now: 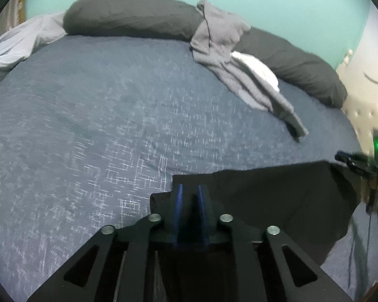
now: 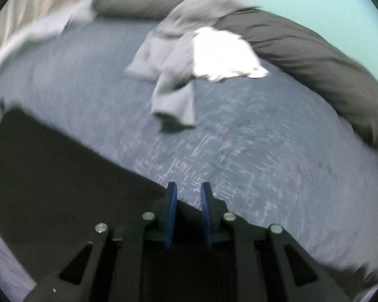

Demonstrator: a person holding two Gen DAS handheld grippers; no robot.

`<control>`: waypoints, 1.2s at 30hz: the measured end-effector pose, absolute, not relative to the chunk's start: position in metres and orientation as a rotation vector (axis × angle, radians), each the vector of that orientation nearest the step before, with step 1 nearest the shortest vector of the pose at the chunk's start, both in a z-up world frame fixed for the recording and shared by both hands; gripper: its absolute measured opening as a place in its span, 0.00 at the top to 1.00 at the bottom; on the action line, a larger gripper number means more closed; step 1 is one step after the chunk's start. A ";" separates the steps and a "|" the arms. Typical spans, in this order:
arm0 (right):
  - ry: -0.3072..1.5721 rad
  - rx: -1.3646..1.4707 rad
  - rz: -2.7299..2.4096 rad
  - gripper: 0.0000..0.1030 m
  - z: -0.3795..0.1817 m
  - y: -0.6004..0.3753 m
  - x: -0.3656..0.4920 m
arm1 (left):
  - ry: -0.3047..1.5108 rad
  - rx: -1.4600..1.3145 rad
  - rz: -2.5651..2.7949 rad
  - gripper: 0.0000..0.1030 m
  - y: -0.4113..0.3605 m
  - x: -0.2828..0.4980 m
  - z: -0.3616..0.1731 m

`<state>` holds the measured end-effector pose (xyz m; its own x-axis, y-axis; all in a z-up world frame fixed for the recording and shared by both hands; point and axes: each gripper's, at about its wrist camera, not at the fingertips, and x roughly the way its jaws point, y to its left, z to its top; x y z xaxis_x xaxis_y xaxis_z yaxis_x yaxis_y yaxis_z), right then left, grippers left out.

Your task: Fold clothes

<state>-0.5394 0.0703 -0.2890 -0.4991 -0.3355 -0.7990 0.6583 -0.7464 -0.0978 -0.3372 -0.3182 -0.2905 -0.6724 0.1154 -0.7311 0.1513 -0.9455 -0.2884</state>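
Two grippers work over a blue bed [image 1: 88, 125], the largest thing here, with dark pillows [image 1: 128, 12] along its far side. A black garment [image 1: 264, 196] hangs stretched between the tools at the near edge. A grey garment [image 1: 221, 50] and a white one [image 2: 221, 52] lie crumpled against the pillows, well apart from the black one. The left gripper [image 1: 189, 188] stands narrowed on the black garment's corner. The right gripper [image 2: 189, 188] stands at the other corner; its fingers show a gap and the view is blurred, so I cannot tell its hold. Risk: a loose right-hand hold could drop that corner and skew the fold.
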 end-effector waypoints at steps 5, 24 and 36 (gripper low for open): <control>0.247 1.099 -2.309 0.68 -0.274 0.108 -0.492 | 0.708 1.201 -2.787 0.73 -0.311 -0.305 -0.275; -0.282 1.225 -2.346 0.50 -0.327 0.180 -0.361 | 0.981 1.302 -2.771 0.54 -0.192 -0.253 -0.344; -0.451 1.318 -2.304 0.50 -0.352 0.187 -0.365 | 1.001 1.328 -2.798 0.47 -0.164 -0.271 -0.358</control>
